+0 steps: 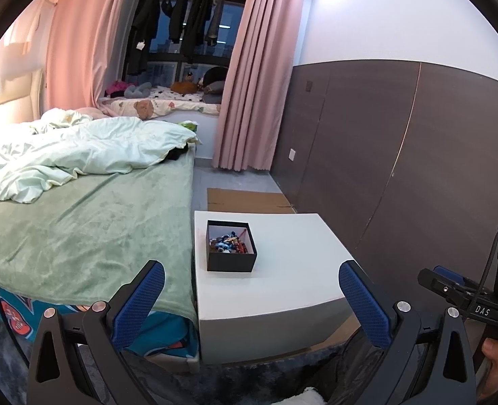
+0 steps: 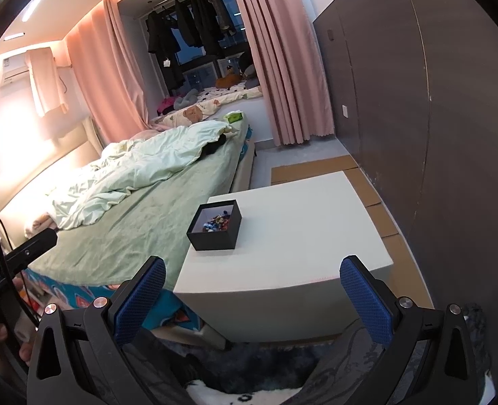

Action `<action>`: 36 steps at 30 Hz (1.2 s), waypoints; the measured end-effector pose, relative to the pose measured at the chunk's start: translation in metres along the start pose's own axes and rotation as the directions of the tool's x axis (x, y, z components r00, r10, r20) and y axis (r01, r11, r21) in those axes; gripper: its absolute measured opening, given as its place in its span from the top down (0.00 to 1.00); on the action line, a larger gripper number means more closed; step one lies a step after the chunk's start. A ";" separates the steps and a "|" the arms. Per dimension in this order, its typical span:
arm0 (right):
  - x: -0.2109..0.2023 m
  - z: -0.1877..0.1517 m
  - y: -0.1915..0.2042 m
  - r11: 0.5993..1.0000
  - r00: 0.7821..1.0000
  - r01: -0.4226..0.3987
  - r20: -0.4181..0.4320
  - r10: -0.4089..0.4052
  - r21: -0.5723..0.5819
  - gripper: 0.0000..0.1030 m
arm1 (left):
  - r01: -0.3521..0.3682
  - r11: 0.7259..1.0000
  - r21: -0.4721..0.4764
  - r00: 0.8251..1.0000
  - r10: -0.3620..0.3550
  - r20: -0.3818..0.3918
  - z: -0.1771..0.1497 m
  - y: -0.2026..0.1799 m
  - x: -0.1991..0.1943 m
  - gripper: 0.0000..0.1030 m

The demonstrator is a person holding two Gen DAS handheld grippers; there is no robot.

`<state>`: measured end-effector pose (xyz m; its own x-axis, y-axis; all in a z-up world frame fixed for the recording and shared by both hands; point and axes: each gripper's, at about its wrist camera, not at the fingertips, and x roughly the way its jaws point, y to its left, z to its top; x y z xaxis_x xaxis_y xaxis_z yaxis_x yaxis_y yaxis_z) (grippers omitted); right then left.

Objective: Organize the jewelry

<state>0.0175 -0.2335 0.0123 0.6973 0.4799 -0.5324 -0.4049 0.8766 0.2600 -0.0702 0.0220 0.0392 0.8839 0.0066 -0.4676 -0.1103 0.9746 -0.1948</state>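
A small black open box [image 1: 231, 251] sits on a white low table [image 1: 282, 270], near its left edge beside the bed. It holds a heap of colourful jewelry [image 1: 230, 241]. The box also shows in the right wrist view [image 2: 215, 226] with the jewelry [image 2: 216, 223] inside. My left gripper [image 1: 251, 290] is open and empty, held short of the table's near edge. My right gripper [image 2: 253, 287] is open and empty, also short of the near edge. The right gripper's body shows at the right edge of the left wrist view [image 1: 468, 297].
A bed with a green sheet [image 1: 86, 229] and a crumpled pale duvet [image 1: 80, 148] adjoins the table's left side. A dark panelled wall [image 1: 400, 155] runs along the right. Flat cardboard [image 1: 249, 199] lies on the floor behind the table. A dark furry rug [image 2: 265, 361] lies below.
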 end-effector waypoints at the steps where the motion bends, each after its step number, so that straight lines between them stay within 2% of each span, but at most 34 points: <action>1: 0.000 0.000 0.000 1.000 1.000 0.000 -0.001 0.000 0.000 0.00 | 0.001 1.000 0.000 1.000 -0.001 0.001 0.000 0.000 0.000 0.00; 22: 0.000 0.000 0.001 1.000 1.000 -0.001 -0.005 0.001 0.004 0.00 | -0.009 0.999 0.032 1.000 0.009 0.009 0.000 -0.012 -0.008 0.00; 33: 0.000 -0.003 0.003 1.000 1.000 0.010 -0.012 -0.010 0.008 0.00 | 0.032 0.999 0.038 0.999 -0.032 -0.006 -0.004 -0.012 -0.005 0.00; 36: 0.001 -0.004 0.003 1.000 1.000 0.013 -0.014 -0.013 0.011 0.00 | 0.025 0.998 0.057 1.000 -0.025 0.002 -0.009 -0.017 -0.005 0.00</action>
<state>0.0147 -0.2308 0.0095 0.6941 0.4683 -0.5468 -0.3895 0.8830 0.2619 -0.0767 0.0034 0.0371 0.8871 -0.0172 -0.4612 -0.0623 0.9857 -0.1566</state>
